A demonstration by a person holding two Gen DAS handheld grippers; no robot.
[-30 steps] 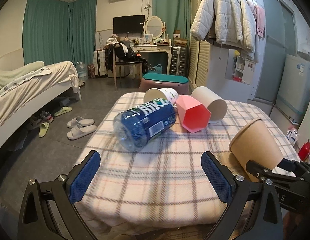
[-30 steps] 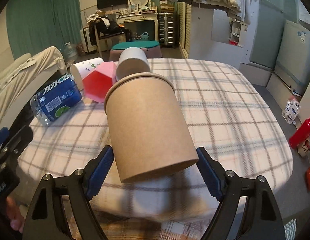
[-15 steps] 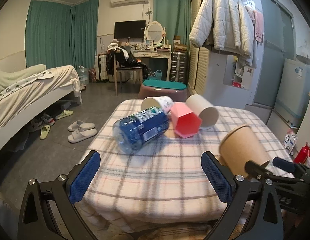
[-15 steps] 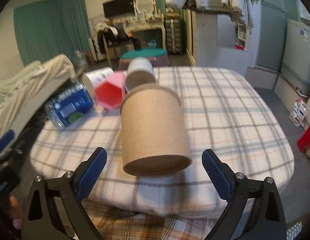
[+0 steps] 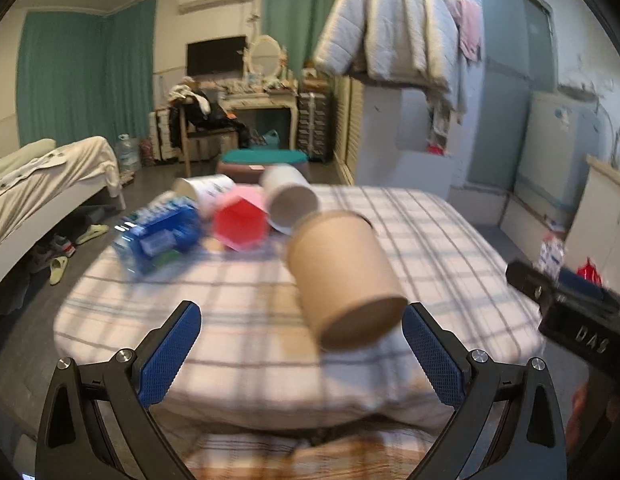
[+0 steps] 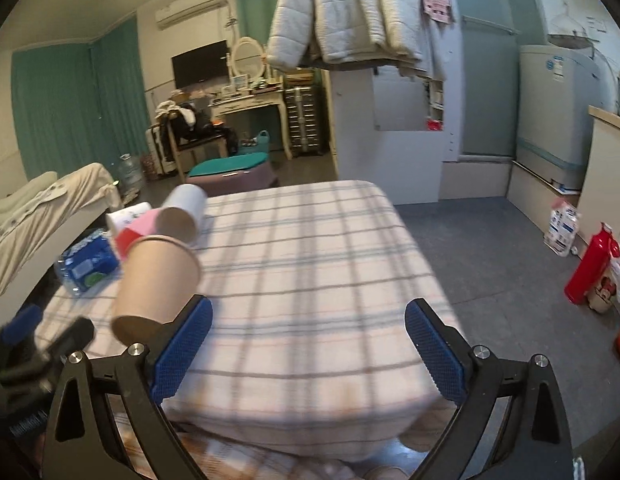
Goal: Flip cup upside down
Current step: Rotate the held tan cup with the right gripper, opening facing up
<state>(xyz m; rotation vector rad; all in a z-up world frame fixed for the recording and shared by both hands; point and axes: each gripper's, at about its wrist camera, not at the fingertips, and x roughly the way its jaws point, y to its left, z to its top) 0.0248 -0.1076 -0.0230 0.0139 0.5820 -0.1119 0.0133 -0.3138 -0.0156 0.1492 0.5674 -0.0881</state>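
Note:
A brown paper cup (image 5: 342, 272) lies tilted on the plaid-covered table (image 5: 430, 240), its base toward me and its mouth away. It sits just ahead of my open left gripper (image 5: 301, 348), between the fingers' line but apart from them. In the right wrist view the cup (image 6: 155, 280) is at the left, beside the left finger of my open, empty right gripper (image 6: 307, 344). The right gripper's body shows in the left wrist view at the right edge.
A blue water bottle (image 5: 157, 236), a red hexagonal cup (image 5: 239, 224), a grey cup (image 5: 289, 200) and a white printed cup (image 5: 205, 192) lie on their sides at the table's far left. A red thermos (image 6: 588, 264) stands on the floor at right.
My right gripper opened and let go of the brown cup, then swung right. The cup now lies on the table. My left gripper moved right, in front of the cup.

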